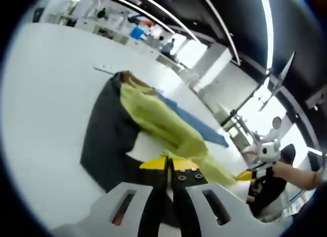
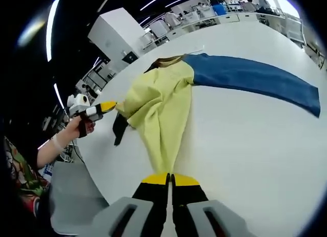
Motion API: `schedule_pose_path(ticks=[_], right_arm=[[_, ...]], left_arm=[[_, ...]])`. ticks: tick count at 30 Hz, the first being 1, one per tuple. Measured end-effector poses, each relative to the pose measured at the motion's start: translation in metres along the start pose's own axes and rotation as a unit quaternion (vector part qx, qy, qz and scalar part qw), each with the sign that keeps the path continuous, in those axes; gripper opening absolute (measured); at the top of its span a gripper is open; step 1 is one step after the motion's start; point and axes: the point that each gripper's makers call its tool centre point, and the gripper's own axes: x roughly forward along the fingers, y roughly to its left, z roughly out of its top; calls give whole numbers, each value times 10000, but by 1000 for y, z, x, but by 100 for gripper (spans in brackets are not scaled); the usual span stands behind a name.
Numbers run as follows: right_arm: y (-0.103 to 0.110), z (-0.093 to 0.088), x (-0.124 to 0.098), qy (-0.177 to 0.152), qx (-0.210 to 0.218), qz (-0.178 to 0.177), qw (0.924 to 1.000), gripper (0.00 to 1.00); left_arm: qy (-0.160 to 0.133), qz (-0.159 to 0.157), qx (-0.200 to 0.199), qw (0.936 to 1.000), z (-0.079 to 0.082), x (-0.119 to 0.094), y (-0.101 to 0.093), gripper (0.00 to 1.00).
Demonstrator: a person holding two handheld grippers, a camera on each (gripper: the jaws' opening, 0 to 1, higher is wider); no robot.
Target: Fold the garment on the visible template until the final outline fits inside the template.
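Garment (image 2: 158, 107), yellow-green with dark lining, was seen lifted and stretched over the white counter (image 2: 245, 145), held at two ends. In the right gripper view the right hand-held gripper (image 2: 169, 180) was closed on the narrow tapered end of the yellow fabric, jaws pressed together with cloth emerging between them. The left hand-held gripper (image 2: 108, 106) was seen at the opposite edge, held by a person's hand (image 2: 82, 125), yellow tips pinched at the garment's side. In the left gripper view the same left hand-held gripper (image 1: 167, 164) was shown with jaws together, clamped on the fabric where yellow met the dark part (image 1: 110, 135). The blue template (image 2: 255, 78) lay flat on the counter, touching the garment near the collar end and stretching away to one side.

Progress was judged early to middle: the garment was bunched and partly off the template, no neat fold was visible, and its outline clearly spilled beyond the blue strip. Left to do, as judged: laying it down on the template, folding it narrower, flattening.
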Motion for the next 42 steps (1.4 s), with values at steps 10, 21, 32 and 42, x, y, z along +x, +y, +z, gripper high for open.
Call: schedule_pose_path(ticks=[10,21,32,42], right_arm=[[2,6,-12,-23,-66,-53,10000,0],[10,9,-15,102,-41,79,9999,0],[10,7,-23,267,-57,81,9996,0],[12,-2,-32,456,35,159,9988,0]], left_arm=[[-496,402,46,9980,0,-44,20,0],[-748,639,68,9951,5,-87,19,0],[-815,599,331,9943,-13,-114,-10,0],[-638,809,594,9929,-29,-134,-5,0]])
